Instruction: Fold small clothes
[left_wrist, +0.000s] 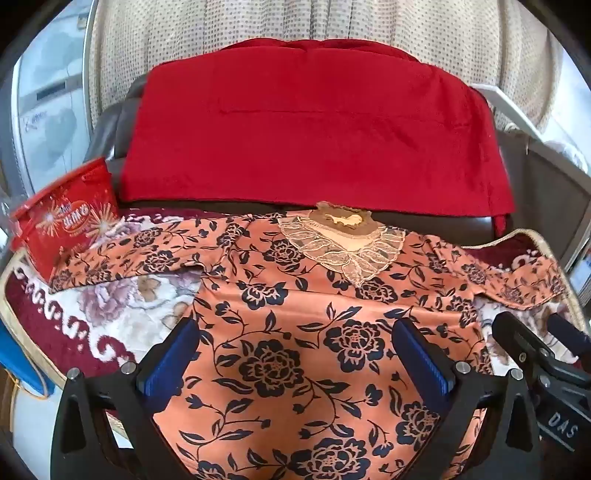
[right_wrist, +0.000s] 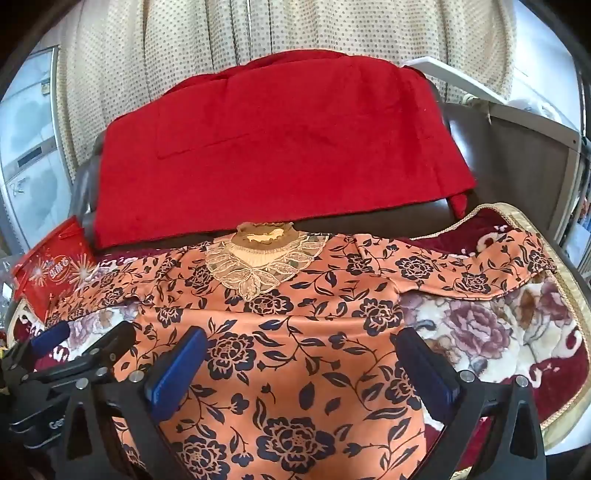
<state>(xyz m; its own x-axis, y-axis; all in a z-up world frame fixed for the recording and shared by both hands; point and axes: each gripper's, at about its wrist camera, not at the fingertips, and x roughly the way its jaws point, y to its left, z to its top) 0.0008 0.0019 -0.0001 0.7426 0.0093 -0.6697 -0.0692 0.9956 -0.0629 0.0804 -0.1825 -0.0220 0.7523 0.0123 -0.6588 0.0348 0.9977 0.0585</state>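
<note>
While both tongs hang just above the cloth w/ nothing pinched, the left gripper (left_wrist: 295, 354) has its blue pads (left_wrist: 173, 358) spread wide over the lower body of the orange floral top (left_wrist: 295, 295); right gripper (right_wrist: 301, 362) likewise spread wide, beside it, over the same garment. Top lies flat, front up, sleeves out to both sides, on a maroon-and-cream floral blanket (right_wrist: 498, 332). Lace collar (left_wrist: 347, 240) points away, at the blanket's far edge. Red packet (left_wrist: 66, 218) stands at the left sleeve end, touching it. Beyond: red cloth (left_wrist: 314, 136) draped over a dark seat back, then a dotted beige curtain (right_wrist: 295, 33).
</note>
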